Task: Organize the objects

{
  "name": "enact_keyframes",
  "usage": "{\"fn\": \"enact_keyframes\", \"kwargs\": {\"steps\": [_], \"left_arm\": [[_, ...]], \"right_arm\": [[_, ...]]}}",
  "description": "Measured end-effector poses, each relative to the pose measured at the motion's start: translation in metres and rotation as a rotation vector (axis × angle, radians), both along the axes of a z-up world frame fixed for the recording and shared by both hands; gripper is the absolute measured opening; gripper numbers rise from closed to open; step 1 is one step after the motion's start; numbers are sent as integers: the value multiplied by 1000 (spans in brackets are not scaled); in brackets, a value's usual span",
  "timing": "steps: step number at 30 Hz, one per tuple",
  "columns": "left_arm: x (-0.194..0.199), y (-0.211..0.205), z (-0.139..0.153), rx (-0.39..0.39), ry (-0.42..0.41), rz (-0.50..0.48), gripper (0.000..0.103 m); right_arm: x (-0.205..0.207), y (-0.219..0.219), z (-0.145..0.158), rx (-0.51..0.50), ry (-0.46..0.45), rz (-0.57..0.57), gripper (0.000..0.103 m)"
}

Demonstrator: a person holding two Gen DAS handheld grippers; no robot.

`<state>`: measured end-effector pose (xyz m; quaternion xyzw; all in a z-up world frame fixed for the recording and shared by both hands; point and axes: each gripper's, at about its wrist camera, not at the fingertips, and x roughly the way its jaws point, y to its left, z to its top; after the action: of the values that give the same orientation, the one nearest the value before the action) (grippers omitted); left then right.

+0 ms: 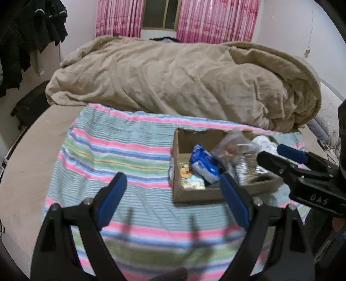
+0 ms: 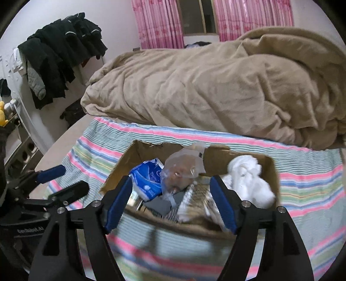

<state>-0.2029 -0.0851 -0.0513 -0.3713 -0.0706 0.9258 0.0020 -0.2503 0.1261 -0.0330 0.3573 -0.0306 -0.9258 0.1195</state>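
Note:
A shallow cardboard box (image 1: pixel 194 195) (image 2: pixel 121 166) sits on a striped cloth (image 1: pixel 121 149) (image 2: pixel 302 179) on the bed. It holds a blue and white packet (image 1: pixel 204 163) (image 2: pixel 147 179), a clear plastic bag (image 1: pixel 232 148) (image 2: pixel 181 170), a white cloth (image 2: pixel 248 179) (image 1: pixel 265 141), a cartoon-print packet (image 1: pixel 190 176) and a grey item (image 2: pixel 159 204). My left gripper (image 1: pixel 173 183) is open and empty above the cloth, left of the box. My right gripper (image 2: pixel 170 188) (image 1: pixel 270 154) is open and empty over the box's near edge.
A rumpled tan blanket (image 1: pixel 183 80) (image 2: pixel 216 86) covers the bed behind the cloth. Dark clothes (image 2: pixel 60 54) (image 1: pixel 28 39) hang at the left wall. Pink curtains (image 1: pixel 216 19) frame a window. A dark bag (image 1: pixel 30 106) stands on the floor at the left.

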Motion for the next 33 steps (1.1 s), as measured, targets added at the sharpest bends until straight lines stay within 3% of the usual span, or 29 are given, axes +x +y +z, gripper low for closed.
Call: {"fn": "enact_keyframes", "kwargs": {"steps": [11, 15, 24, 25, 27, 33], "left_arm": [[84, 22, 43, -14, 28, -7, 89], [117, 28, 52, -8, 47, 5, 97], [172, 37, 65, 3, 85, 10, 102], [177, 38, 65, 3, 90, 13, 102], [185, 39, 65, 4, 93, 9, 102], [203, 48, 66, -3, 93, -7, 102]], "right_arm": [[80, 4, 39, 24, 51, -16, 79], [111, 4, 47, 51, 73, -22, 79], [175, 11, 59, 33, 78, -59, 79], [182, 11, 60, 30, 80, -63, 80], [193, 11, 62, 23, 84, -66, 91], [220, 13, 66, 4, 96, -78, 92]]}}
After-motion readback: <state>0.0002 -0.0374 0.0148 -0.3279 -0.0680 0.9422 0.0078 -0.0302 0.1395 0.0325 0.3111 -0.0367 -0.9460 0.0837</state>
